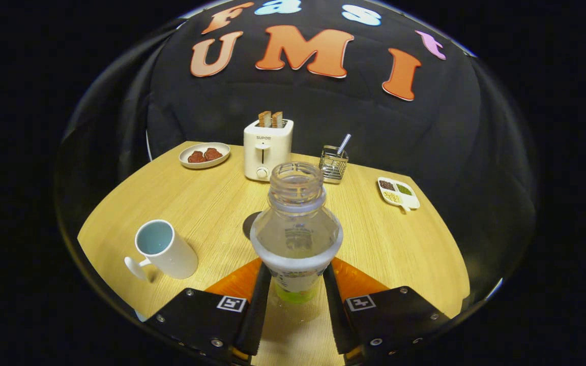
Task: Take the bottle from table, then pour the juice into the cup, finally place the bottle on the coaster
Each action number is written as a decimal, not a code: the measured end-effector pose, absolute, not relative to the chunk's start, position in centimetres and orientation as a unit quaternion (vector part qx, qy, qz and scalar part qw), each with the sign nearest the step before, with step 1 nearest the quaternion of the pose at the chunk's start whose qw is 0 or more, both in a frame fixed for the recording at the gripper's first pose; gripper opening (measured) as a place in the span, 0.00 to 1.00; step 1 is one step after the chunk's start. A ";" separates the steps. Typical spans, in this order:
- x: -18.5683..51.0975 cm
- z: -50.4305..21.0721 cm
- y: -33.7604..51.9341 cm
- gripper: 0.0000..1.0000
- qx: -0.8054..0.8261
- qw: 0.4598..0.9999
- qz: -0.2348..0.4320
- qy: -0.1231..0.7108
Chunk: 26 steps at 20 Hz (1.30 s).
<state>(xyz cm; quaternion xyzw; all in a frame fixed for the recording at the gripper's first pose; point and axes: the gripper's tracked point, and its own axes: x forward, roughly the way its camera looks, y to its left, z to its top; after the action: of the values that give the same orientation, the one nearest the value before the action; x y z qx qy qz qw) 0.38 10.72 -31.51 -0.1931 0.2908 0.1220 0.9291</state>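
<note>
The gripper has its fingers clamped on the lower body of the bottle, which stands upright between them with its cap off; a little green juice shows low down, the base hidden. A dark coaster peeks out just behind the bottle, mostly covered. Left of the fingers a white cup sits on the tabletop. Beyond stand a toaster, a plate, a wire holder and a divided dish.
</note>
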 end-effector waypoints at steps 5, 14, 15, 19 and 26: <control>0.1 -30.4 13.6 0.57 -0.257 0.918 0.132 0.271; 0.7 -29.6 17.2 0.57 -0.442 0.863 0.142 0.200; 0.7 -29.7 17.6 0.56 -0.461 0.854 0.144 0.192; 1.3 -29.7 19.1 0.56 -0.537 0.816 0.150 0.151; 2.1 -29.7 19.6 0.56 -0.636 0.750 0.148 0.104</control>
<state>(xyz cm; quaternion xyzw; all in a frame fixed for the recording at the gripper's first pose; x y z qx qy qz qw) 2.13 19.65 -29.75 -0.6361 0.1039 0.1481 0.7501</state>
